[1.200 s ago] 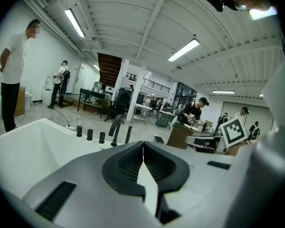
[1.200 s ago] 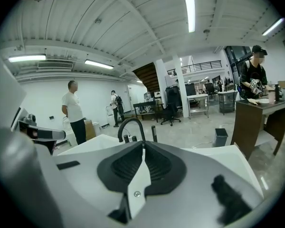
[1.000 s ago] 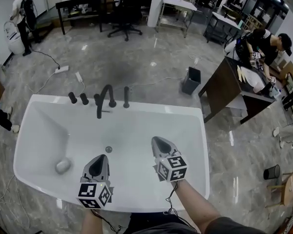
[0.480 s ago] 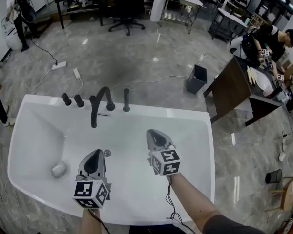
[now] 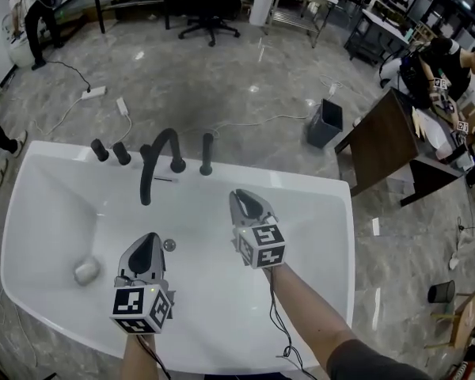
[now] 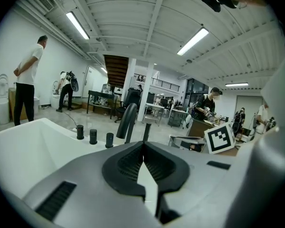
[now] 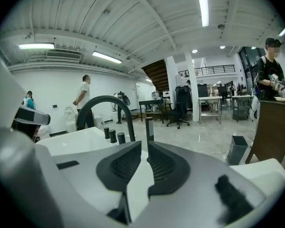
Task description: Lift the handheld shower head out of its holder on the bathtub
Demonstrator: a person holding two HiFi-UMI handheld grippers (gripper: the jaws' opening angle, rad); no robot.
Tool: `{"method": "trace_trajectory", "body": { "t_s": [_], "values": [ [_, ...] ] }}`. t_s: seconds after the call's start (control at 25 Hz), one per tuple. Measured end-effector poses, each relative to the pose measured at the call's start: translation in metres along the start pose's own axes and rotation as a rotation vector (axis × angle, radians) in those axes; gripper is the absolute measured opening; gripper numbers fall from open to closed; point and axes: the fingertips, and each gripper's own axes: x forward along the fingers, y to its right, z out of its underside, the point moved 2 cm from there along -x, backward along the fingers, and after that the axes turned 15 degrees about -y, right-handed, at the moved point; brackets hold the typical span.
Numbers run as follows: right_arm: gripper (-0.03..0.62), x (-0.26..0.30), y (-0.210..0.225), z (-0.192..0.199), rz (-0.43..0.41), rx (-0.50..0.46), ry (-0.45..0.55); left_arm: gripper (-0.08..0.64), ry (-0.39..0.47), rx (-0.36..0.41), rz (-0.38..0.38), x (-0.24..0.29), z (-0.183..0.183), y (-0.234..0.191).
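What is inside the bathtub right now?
A small drain and a grey rounded object sit on the white floor of the bathtub. The left gripper and right gripper, both shut and empty, hang above, hiding the floor beneath them.

The right gripper (image 7: 145,144) has its jaws closed to a thin slit with nothing in it. Straight ahead, beyond the tips, the black handheld shower head (image 7: 149,128) stands upright on the rim of the white bathtub (image 7: 71,139). The curved faucet spout (image 7: 104,99) and three knobs (image 7: 113,136) sit ahead and to the left.
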Motion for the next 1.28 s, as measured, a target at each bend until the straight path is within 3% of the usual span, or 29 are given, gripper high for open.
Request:
{"method": "trace_trajectory", "body": {
  "t_s": [0.2, 0.32, 0.52, 0.72, 0.92, 1.28],
  "values": [
    [0.037, 0.027, 0.004, 0.005, -0.006, -0.028, -0.027, 0.015, -0.003, 0.007, -0.017, 0.013, 0.007, -0.010],
    [0.129, 0.045, 0.003, 0.007, -0.034, -0.041, -0.041, 0.015, -0.004, 0.010, -0.024, 0.021, 0.011, -0.015],
    [0.196, 0.085, -0.002, 0.009, -0.056, -0.099, -0.073, 0.015, 0.008, 0.028, -0.042, 0.035, 0.015, -0.030],
    [0.242, 0.121, 0.005, 0.003, -0.018, -0.097, -0.067, 0.015, 0.031, 0.018, -0.041, 0.050, 0.014, -0.043],
    [0.261, 0.150, 0.019, -0.001, 0.006, -0.021, -0.075, 0.015, 0.044, 0.038, -0.052, 0.054, 0.011, -0.053],
    [0.258, 0.181, 0.018, -0.004, 0.044, -0.054, -0.049, 0.015, 0.068, 0.059, -0.053, 0.062, 0.012, -0.075]
  ]
}}
